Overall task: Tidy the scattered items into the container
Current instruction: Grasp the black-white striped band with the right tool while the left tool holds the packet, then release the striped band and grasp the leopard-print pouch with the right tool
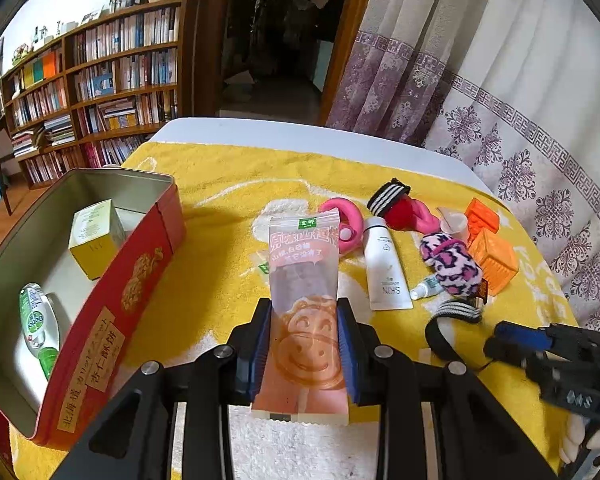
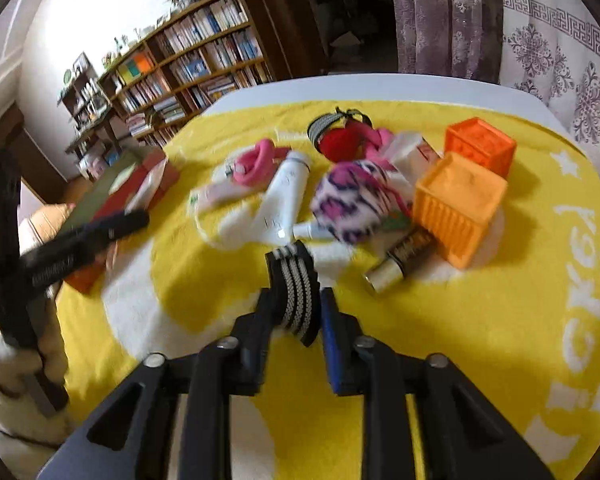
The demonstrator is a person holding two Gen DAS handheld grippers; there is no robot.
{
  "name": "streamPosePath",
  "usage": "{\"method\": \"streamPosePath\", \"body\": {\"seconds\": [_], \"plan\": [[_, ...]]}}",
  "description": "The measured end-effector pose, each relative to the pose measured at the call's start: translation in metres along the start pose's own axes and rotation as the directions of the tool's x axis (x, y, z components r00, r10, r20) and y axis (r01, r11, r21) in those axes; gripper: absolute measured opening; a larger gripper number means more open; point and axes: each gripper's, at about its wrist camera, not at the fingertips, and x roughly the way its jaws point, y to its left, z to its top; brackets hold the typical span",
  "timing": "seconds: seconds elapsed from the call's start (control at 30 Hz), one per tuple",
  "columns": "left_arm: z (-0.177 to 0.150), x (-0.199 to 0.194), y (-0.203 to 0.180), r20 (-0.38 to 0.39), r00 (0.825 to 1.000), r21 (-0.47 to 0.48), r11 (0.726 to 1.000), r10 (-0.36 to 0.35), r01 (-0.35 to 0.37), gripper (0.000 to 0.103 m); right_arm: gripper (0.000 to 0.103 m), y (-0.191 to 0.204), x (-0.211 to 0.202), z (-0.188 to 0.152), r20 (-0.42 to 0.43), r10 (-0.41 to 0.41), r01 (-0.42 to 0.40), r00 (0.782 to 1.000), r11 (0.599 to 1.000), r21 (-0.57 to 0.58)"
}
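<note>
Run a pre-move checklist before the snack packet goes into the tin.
1. Left gripper shut on the snack packet: ok.
2. Tin open, lid off: ok.
3. Free floor space in the tin beside the yellow box and green bottle: ok.
4. Right gripper has the striped band between its jaws; gripped: cannot tell.
5. Right gripper clear of the path to the tin: ok.

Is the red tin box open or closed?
Open. The red tin has no lid on, and a yellow box and green bottle show inside.
</note>
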Motion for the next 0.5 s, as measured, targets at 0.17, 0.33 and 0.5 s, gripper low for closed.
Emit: {"method": "streamPosePath", "body": {"seconds": [0.17, 0.33, 0.5], "plan": [[-0.002, -0.001, -0.01, -0.004, 1.0, 0.019, 1.0, -0.01, 0.01, 0.033, 0.068, -0.014, -0.01, 0.008, 0.056, 0.003, -0.008, 0.998, 0.997, 0.079], [-0.002, -0.003, -0.013, -0.002, 1.0, 0.023, 1.0, -0.007, 0.007, 0.033, 0.068, -0.016, 0.001, 0.031, 0.079, -0.046, 0.039, 0.996, 0.995, 0.086], [-0.002, -0.001, -0.012, -0.008, 1.0, 0.021, 1.0, -0.005, 0.005, 0.033, 0.062, -0.013, 0.03, 0.054, 0.043, -0.073, 0.071, 0.996, 0.996, 0.063]]}}
